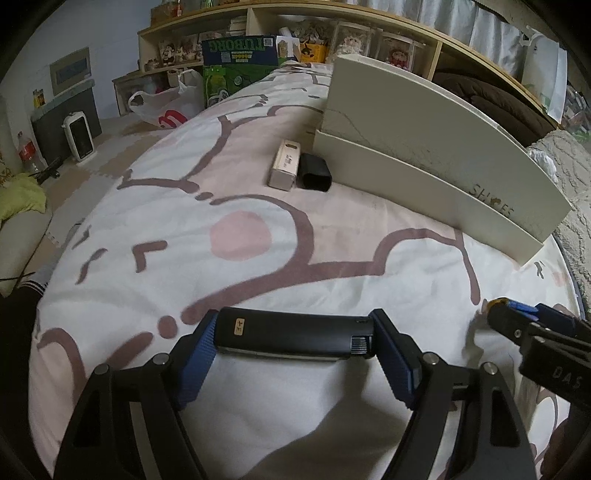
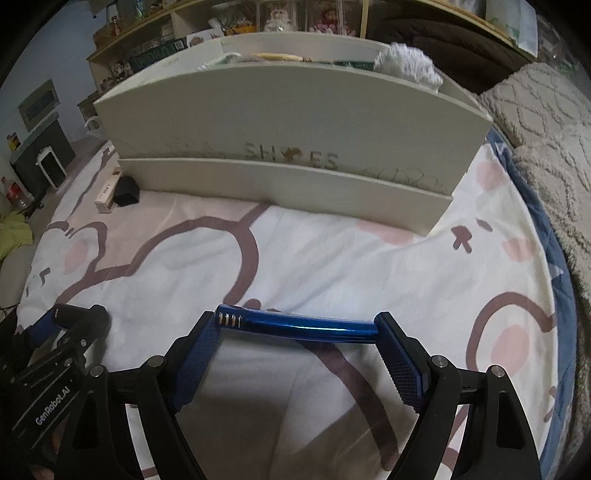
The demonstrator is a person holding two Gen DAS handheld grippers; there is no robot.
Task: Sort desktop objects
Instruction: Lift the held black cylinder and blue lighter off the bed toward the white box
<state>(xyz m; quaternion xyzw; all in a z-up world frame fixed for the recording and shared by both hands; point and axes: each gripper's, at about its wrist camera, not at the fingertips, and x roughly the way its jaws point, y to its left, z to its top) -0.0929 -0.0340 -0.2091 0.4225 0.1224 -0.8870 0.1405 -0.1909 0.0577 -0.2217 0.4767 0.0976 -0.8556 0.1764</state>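
Note:
My left gripper (image 1: 293, 338) is shut on a long black device (image 1: 291, 334), held crosswise between its blue pads above the bedsheet. My right gripper (image 2: 297, 326) is shut on a shiny blue tube (image 2: 299, 325), also held crosswise by its ends. The right gripper shows at the right edge of the left wrist view (image 1: 517, 314); the left gripper shows at the lower left of the right wrist view (image 2: 70, 325). A cream shoe box (image 2: 280, 114) marked SHOES stands ahead, with several items inside. A beige small box (image 1: 284, 170) and a black case (image 1: 314, 171) lie by its left end.
The patterned white and pink bedsheet (image 1: 240, 266) covers the surface. A grey blanket (image 2: 546, 147) lies to the right. Wooden shelves (image 1: 369, 33) run behind the box. A green carton (image 1: 236, 70), a plastic bag (image 1: 166, 103) and a bottle (image 1: 27, 153) stand at the left.

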